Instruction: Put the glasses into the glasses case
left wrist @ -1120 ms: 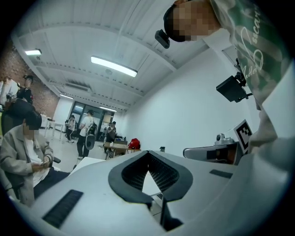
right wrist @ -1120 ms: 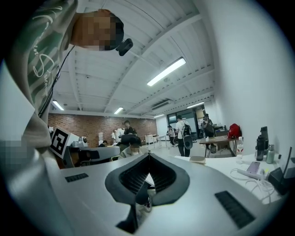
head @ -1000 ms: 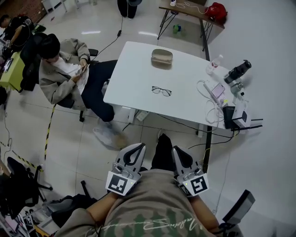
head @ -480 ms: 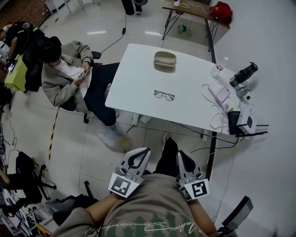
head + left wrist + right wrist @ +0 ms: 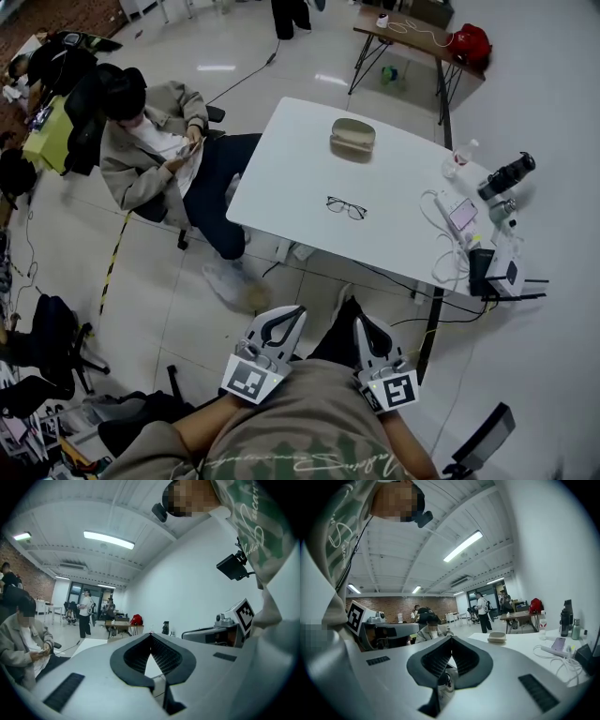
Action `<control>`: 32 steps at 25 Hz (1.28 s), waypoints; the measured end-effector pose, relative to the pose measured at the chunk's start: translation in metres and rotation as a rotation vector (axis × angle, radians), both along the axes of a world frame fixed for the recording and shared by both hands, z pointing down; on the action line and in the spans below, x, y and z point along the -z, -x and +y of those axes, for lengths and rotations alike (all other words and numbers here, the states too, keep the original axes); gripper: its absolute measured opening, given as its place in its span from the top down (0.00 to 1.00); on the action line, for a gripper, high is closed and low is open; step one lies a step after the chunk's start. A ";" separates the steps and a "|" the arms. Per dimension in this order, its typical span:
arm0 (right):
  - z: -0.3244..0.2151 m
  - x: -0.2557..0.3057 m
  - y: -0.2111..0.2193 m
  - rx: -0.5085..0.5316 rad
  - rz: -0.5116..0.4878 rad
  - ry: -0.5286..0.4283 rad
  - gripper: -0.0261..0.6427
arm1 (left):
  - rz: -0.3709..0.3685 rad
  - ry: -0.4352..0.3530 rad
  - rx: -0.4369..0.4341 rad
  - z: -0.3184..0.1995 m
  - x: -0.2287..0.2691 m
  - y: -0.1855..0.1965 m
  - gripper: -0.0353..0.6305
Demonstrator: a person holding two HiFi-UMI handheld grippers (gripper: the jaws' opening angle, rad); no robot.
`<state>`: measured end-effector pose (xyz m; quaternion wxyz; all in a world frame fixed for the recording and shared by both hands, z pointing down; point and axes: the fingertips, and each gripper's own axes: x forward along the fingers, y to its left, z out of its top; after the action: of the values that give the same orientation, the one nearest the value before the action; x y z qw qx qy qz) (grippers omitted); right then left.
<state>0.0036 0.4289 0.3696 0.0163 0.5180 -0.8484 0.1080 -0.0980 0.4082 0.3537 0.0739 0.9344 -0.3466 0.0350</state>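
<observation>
Thin dark-framed glasses lie unfolded near the middle of the white table. The tan glasses case sits beyond them toward the far edge; it also shows small in the right gripper view as the case. My left gripper and right gripper are held close to my torso, over the floor and well short of the table. In both gripper views the jaws meet at the tip, left gripper and right gripper, with nothing between them.
A seated person is at the table's left side. A phone, white cables, a water bottle and dark devices crowd its right end. A desk with a red bag stands behind.
The head view has shifted, so the table and glasses sit a little lower and further right in it. Both grippers stay shut by my torso.
</observation>
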 end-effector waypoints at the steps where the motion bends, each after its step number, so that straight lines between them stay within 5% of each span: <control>1: -0.002 0.000 0.001 0.011 0.013 -0.009 0.94 | 0.000 -0.003 0.005 -0.002 0.000 0.000 0.94; 10: -0.034 0.000 -0.021 0.023 0.044 -0.033 0.94 | 0.007 -0.020 0.044 -0.037 0.001 -0.012 0.94; 25: -0.116 -0.006 -0.115 -0.055 -0.015 0.014 0.94 | -0.047 0.007 -0.034 -0.105 -0.013 -0.096 0.94; 32: -0.171 0.002 -0.129 -0.004 -0.019 0.008 0.94 | -0.067 -0.012 0.070 -0.150 -0.003 -0.107 0.94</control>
<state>0.1329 0.2581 0.3676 0.0099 0.5186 -0.8469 0.1166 0.0088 0.2578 0.3565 0.0577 0.9206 -0.3814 0.0614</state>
